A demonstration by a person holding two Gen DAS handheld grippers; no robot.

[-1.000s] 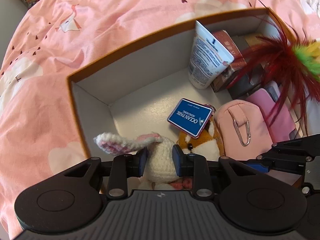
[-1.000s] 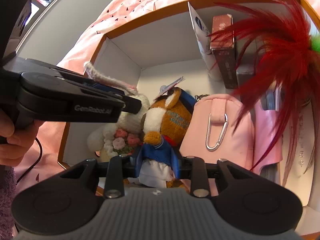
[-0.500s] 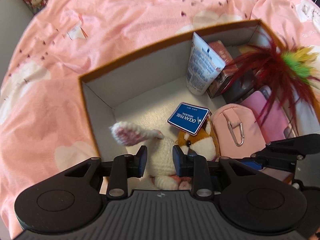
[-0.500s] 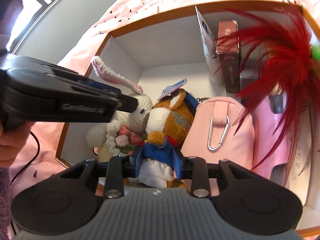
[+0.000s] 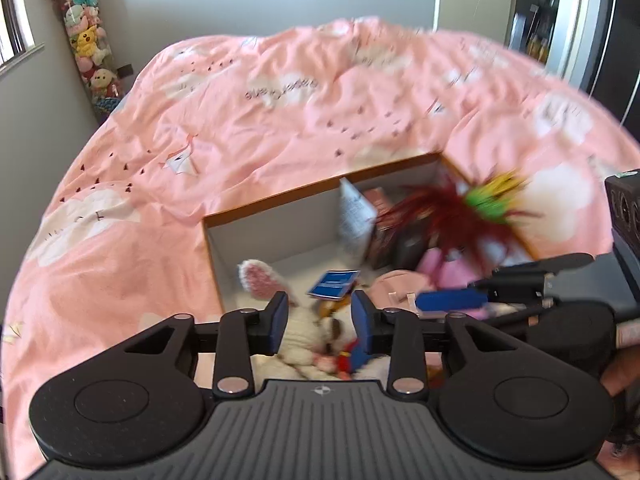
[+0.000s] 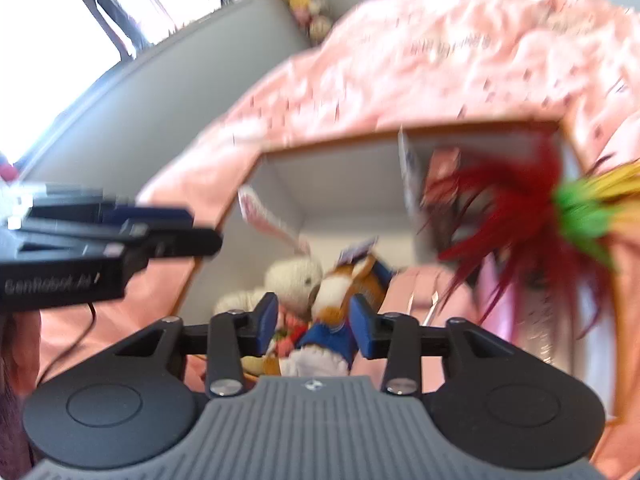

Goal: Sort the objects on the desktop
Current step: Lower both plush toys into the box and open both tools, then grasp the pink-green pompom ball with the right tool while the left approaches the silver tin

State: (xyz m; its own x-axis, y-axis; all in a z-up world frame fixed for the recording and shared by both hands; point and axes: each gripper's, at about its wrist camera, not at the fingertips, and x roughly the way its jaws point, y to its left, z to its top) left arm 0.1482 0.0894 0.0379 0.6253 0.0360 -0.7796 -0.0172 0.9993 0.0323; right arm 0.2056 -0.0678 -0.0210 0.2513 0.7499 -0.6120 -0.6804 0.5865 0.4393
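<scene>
An open cardboard box [image 5: 280,200] [image 6: 332,146] lies on the pink bedspread. Inside lie a white knitted rabbit [image 5: 296,328] [image 6: 294,276] and a brown plush toy in blue clothes [image 5: 352,354] [image 6: 352,280] with a blue tag [image 5: 334,284]. My left gripper [image 5: 319,326] is open and empty above the rabbit. My right gripper [image 6: 314,326] is open and empty, pulled back from the plush toy's legs. Both views are blurred.
The box also holds a white tube [image 5: 354,216], a brown carton [image 5: 380,220], a pink pouch with a clip [image 5: 394,288] and a red, green and yellow feather toy [image 5: 472,208] [image 6: 532,208]. The pink bedspread [image 5: 280,100] surrounds the box. Stuffed toys hang at the wall [image 5: 86,40].
Both grippers have pulled back and up from the box. The right gripper has let go of the plush toy's blue clothes and opened. The left gripper has opened wider.
</scene>
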